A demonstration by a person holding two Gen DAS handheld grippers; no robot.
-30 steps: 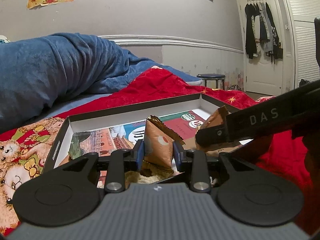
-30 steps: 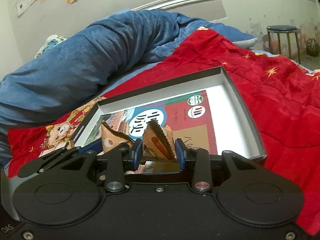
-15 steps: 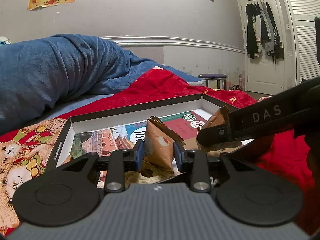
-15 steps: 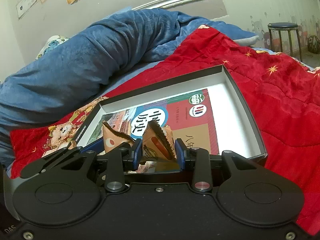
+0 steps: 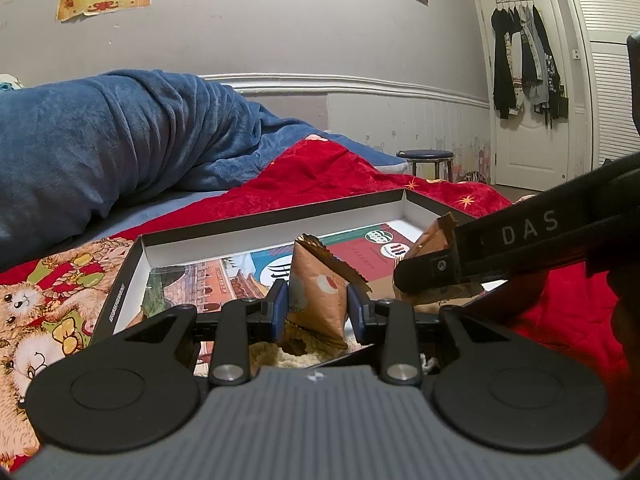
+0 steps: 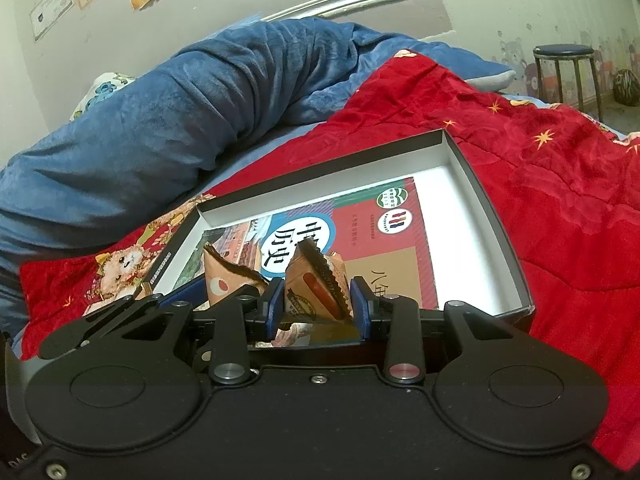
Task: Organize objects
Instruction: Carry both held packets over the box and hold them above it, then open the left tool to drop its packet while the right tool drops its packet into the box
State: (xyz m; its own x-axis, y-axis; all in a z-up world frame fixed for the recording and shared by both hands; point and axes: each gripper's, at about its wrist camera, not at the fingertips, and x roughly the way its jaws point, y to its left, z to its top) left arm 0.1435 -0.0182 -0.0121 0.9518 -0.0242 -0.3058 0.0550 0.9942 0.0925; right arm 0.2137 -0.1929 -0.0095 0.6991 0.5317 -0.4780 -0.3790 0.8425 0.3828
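Note:
My left gripper (image 5: 318,312) is shut on a brown snack packet (image 5: 316,292) and holds it over the near edge of a shallow black box (image 5: 280,222) with a white inside. My right gripper (image 6: 318,308) is shut on a second brown packet (image 6: 316,280), also over the box's near edge (image 6: 486,216). A colourful book (image 6: 384,236) lies flat in the box. In the left wrist view the right gripper (image 5: 424,280) reaches in from the right with its packet (image 5: 434,236). In the right wrist view the left gripper's packet (image 6: 222,276) shows at the left.
The box lies on a red quilt (image 6: 560,184) on a bed. A rolled blue blanket (image 5: 100,140) lies behind it. A stool (image 5: 426,156) and a door hung with clothes (image 5: 528,68) stand at the far right.
Both grippers have risen slightly with their packets still held; the box sits a little lower in both views.

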